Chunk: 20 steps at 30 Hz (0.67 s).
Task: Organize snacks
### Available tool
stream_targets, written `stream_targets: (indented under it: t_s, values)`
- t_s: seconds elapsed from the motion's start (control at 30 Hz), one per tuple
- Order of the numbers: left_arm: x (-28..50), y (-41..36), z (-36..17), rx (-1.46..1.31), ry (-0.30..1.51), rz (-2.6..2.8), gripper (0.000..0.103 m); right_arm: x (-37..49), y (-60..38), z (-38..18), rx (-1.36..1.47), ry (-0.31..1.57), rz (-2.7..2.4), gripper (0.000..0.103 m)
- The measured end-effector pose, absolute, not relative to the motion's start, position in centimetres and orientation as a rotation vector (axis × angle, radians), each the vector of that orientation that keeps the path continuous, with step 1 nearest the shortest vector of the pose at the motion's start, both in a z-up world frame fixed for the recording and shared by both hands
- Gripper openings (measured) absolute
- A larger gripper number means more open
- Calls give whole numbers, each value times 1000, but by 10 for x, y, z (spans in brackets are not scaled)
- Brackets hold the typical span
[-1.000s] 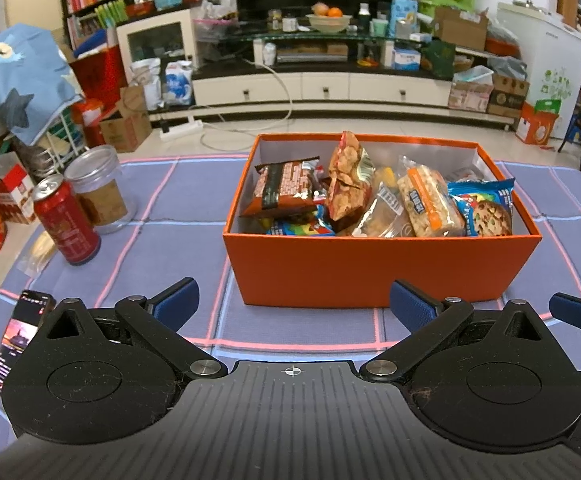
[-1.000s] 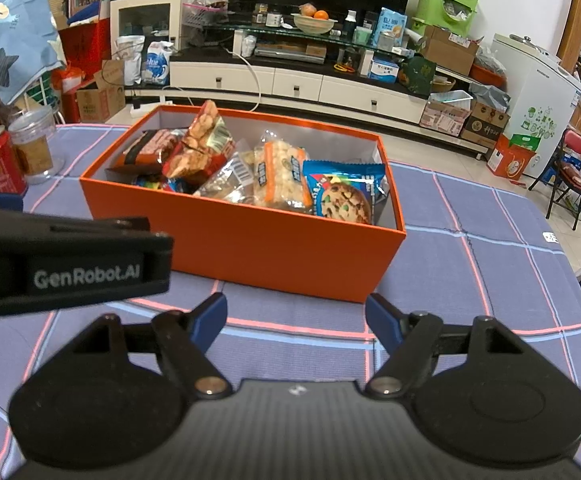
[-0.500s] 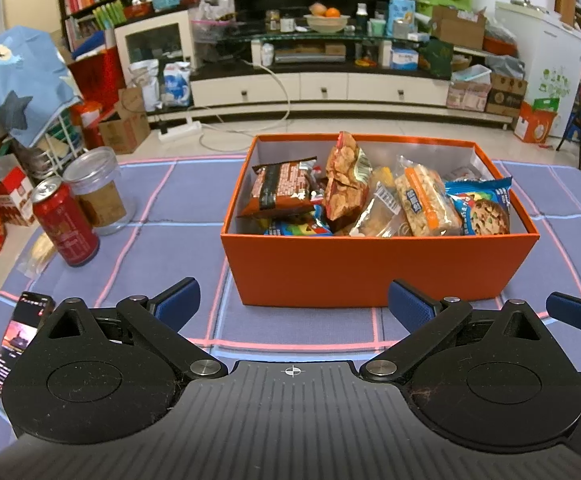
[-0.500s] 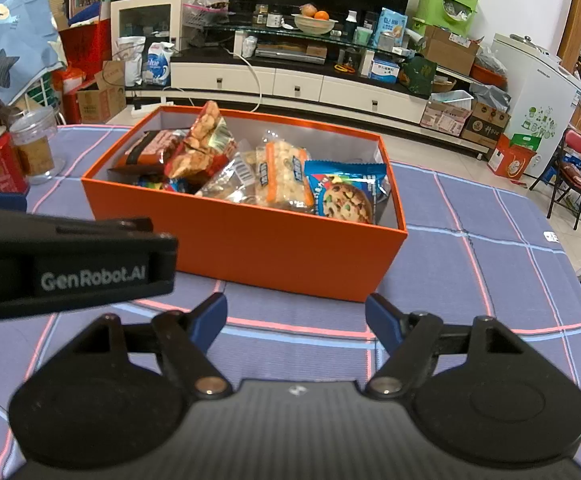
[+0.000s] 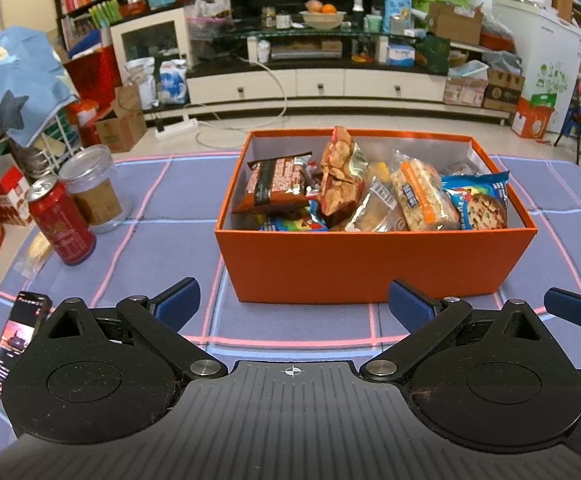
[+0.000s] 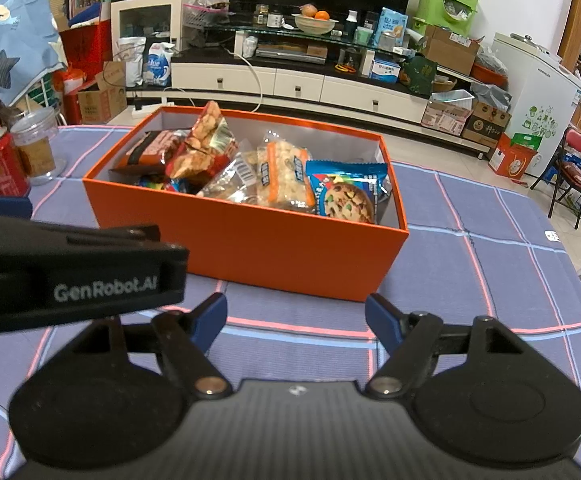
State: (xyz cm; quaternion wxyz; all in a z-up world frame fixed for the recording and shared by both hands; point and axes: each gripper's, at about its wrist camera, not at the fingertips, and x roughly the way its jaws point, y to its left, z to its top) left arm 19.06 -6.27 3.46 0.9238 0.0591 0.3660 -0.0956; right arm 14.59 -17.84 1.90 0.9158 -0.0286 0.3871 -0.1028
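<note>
We hold left tongs (image 5: pixel 292 300) and right tongs (image 6: pixel 296 314) spread wide, empty, low over bench (image 5: pixel 170 208). Orange box (image 5: pixel 370 264) of snacks (image 5: pixel 418 200) sits straight ahead, long axis crosswise; both tongs about equally near.

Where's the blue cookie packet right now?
The blue chocolate-chip cookie packet stands at the right end of the open orange cardboard box, beside the orange-striped clear wrapper of puffed rice bars.

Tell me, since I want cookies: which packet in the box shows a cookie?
The blue packet at the orange box's right end; only it pictures a chocolate-chip cookie.
</note>
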Motion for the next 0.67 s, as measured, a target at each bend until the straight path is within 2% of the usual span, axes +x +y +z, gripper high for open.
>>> stream_targets:
  t_s: [0.67]
  values:
    - [184, -63, 37, 135, 688, -170, 84, 146, -176, 16, -67, 804, -206, 77]
